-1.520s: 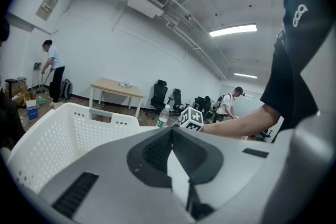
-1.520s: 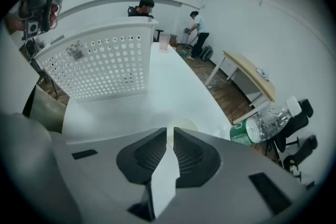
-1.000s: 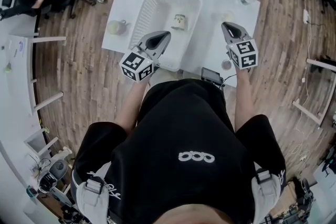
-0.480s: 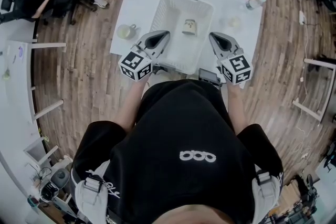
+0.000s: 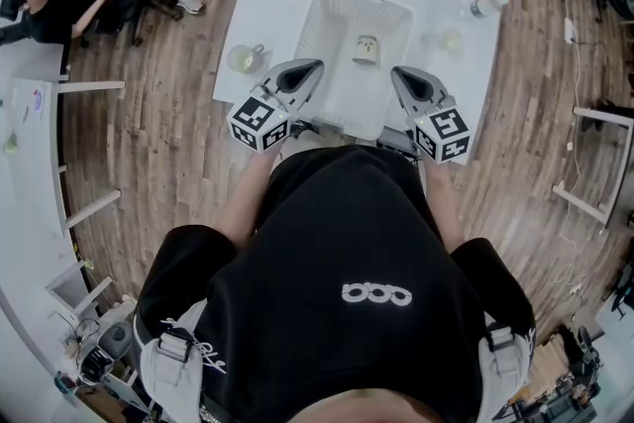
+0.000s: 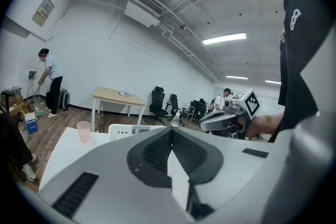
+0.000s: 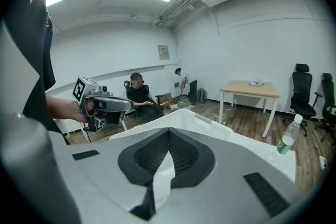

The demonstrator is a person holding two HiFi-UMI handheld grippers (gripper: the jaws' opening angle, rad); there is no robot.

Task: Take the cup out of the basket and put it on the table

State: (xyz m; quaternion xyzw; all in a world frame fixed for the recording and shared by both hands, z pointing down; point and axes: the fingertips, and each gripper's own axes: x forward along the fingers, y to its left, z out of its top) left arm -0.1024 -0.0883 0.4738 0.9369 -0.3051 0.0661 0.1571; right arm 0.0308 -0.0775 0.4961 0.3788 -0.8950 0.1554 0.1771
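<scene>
Centrally, white table (image 5: 265,15) stands on wood floor (image 5: 158,144).

The right tool (image 7: 168,136), jaws together and empty, faces the white basket (image 7: 201,117).

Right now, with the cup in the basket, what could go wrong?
The left gripper and right gripper are both shut; reaching in like that could tip the cup. The basket walls stand round it, so a gripper may catch the rim. The mug beside the basket could get bumped.
</scene>
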